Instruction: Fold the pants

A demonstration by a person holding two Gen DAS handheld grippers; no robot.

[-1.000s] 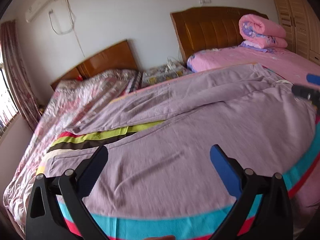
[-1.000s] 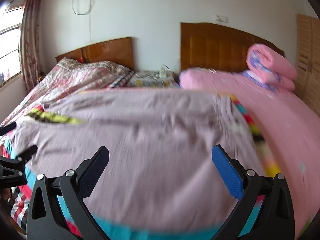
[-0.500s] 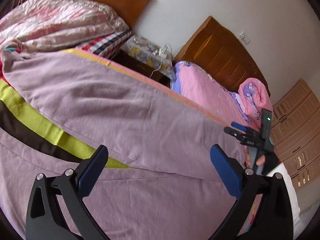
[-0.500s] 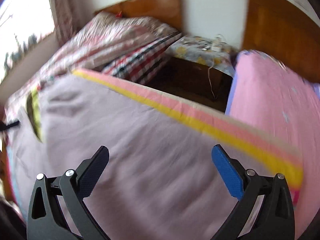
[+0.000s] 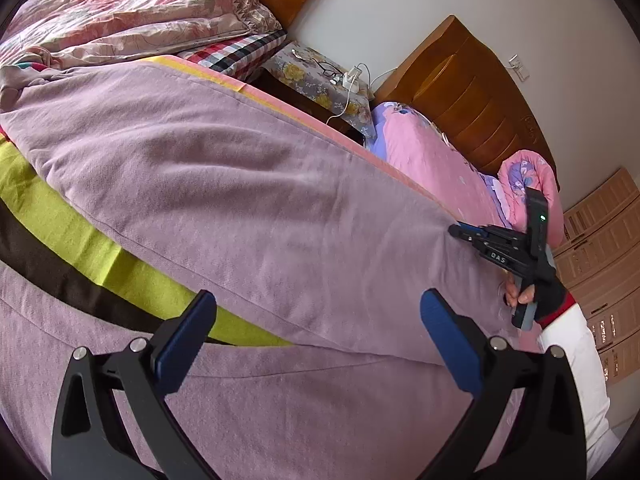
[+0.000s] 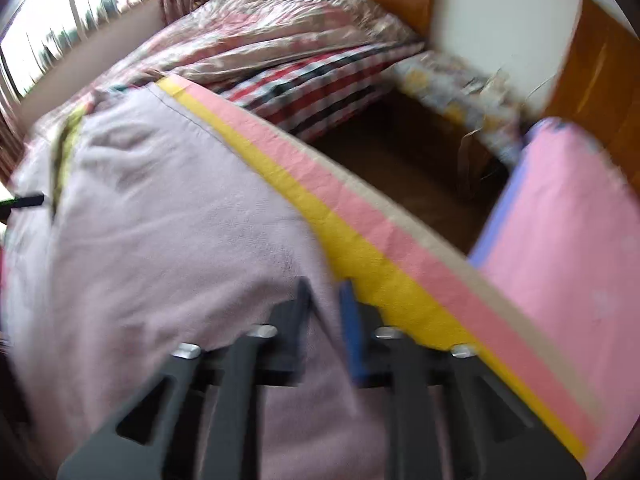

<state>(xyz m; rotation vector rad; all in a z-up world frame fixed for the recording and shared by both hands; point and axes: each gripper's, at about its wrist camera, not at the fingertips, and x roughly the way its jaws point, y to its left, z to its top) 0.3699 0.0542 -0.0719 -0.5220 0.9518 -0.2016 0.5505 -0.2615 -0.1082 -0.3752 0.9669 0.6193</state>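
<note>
Because the pants (image 5: pixel 248 208) were spread flat across the striped sheet (image 6: pixel 360 236) on the bed, their lilac legs lay smooth and apart, ready for a first fold. At the far edge of one leg, the right gripper (image 6: pixel 326 300) had just been closing, and its jaws pinched a ridge of the fabric, probably to lift it over. Nearer, the left gripper (image 5: pixel 316 320) hovered with jaws spread wide above the cloth, gripping nothing.

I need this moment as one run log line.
stage: first grasp | right gripper: just closed, pinching lilac fabric pants edge | left gripper: open above pants
</note>
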